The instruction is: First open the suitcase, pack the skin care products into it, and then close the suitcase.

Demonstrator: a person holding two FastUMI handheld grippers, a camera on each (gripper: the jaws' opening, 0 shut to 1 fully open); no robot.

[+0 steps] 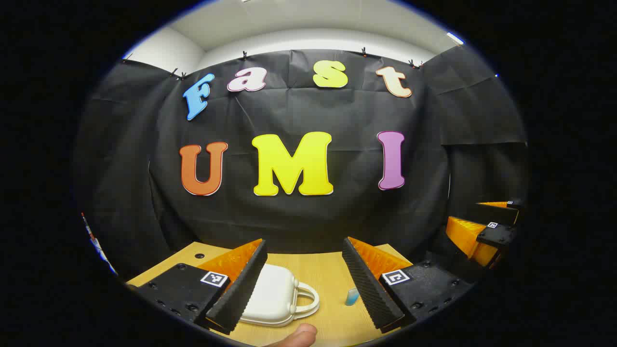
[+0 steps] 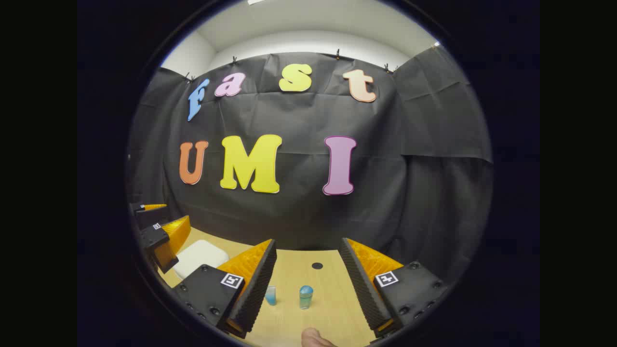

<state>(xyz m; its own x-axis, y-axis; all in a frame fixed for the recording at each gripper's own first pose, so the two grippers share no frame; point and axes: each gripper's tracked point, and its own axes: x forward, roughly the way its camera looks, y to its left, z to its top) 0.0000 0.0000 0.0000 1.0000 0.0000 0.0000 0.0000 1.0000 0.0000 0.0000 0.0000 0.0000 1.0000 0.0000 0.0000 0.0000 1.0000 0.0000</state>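
Black cloth is hanging as the booth's wall [image 1: 299,217] behind a pale wooden table [image 1: 323,274], with a white room wall and ceiling showing above it. Two small dark holes are showing in the tabletop, one in each view.

Lying flat on the table is one white suitcase [image 1: 274,299], its lid shut and its looped handle [image 1: 308,301] pointing toward the middle of the table. Nothing is showing of what is inside. In the left gripper view it is sitting partly behind the left gripper's near finger; in the right gripper view the suitcase [image 2: 200,258] is lying off to the left, near the other gripper.

Two skin care products are standing upright on the bare wood, well apart from the suitcase. One is a small bottle with a blue cap [image 2: 305,297]; the other is a smaller clear blue container [image 2: 271,295] just beside it, also seen in the left gripper view [image 1: 352,297].

Both tools are hovering above the table. The left gripper [image 1: 306,284] is holding its jaws spread wide with nothing between them. The right gripper [image 2: 308,284] is likewise spread wide and gripping nothing. A fingertip is peeking in at the bottom edge of each view.
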